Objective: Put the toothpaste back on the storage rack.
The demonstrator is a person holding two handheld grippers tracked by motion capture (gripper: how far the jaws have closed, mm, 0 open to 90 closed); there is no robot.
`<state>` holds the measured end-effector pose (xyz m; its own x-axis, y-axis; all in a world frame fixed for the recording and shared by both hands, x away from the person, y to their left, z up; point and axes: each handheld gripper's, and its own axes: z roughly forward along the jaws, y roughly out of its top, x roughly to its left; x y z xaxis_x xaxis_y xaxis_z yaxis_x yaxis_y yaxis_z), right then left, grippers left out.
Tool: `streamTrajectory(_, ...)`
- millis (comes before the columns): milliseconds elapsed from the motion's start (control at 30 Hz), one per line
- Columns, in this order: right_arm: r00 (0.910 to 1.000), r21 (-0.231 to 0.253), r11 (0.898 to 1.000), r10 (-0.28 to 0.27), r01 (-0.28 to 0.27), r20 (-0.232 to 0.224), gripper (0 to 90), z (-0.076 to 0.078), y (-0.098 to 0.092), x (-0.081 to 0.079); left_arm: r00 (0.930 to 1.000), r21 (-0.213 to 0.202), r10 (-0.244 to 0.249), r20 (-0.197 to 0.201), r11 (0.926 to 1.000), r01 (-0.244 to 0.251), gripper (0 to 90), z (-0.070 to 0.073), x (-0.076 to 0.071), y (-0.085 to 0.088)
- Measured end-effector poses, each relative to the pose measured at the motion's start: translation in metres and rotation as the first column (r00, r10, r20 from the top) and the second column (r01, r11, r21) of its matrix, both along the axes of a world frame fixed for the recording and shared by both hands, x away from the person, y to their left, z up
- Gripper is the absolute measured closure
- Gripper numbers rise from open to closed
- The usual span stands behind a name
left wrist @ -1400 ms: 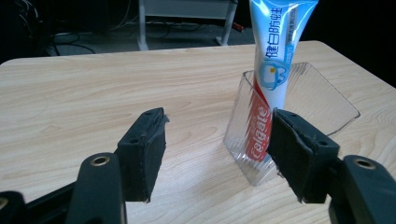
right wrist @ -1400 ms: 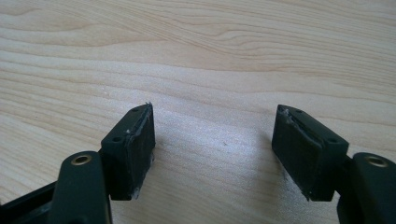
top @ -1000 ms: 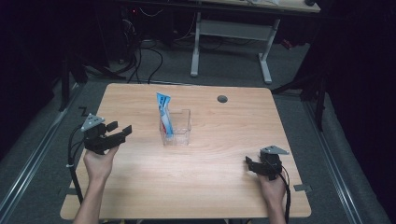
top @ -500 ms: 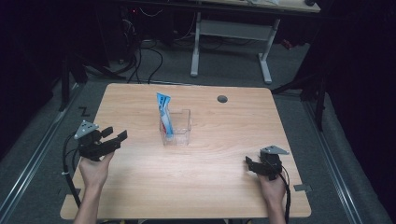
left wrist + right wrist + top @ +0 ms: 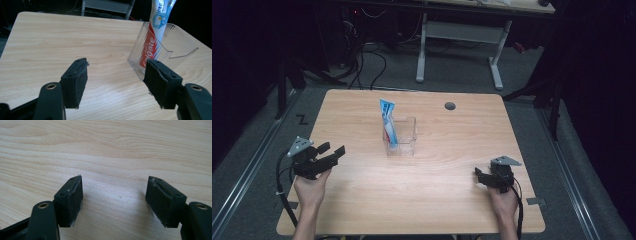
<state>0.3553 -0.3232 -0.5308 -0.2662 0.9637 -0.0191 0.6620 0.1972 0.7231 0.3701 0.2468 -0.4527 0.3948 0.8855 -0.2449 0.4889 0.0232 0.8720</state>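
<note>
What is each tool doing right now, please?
Left tool: open, holding nothing.
Right tool: open, holding nothing.

Left black two-jaw gripper (image 5: pixel 331 152) and right black two-jaw gripper (image 5: pixel 479 176) — each a dark body topped by a grey three-cornered plate, with a black cable trailing back along a bare forearm. In the gripper views, each jaw ends in a rectangular black pad (image 5: pixel 75 82) with small screw holes and frayed edges — a brass-coloured rivet (image 5: pixel 43 205) marks each jaw arm.
</note>
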Motion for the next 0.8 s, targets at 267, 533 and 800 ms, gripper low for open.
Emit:
streamTrajectory(267,1.0,0.0,1.0,0.001,-0.001,0.0,30.0,0.0,0.0,0.0,0.9998,0.006,0.005,-0.021,1.0,-0.005,34.7,-0.008,-0.003,0.002)
streamTrajectory(533,1.0,0.0,1.0,0.001,-0.001,0.0,30.0,0.0,0.0,0.0,0.9991,0.012,0.007,-0.041,0.9999,-0.006,34.0,-0.015,-0.004,0.003)
streamTrajectory(800,1.0,-0.002,1.0,0.004,-0.004,0.001,30.0,0.0,0.0,0.0,0.9981,0.012,0.011,-0.06,0.9999,-0.01,34.0,-0.022,-0.005,0.005)
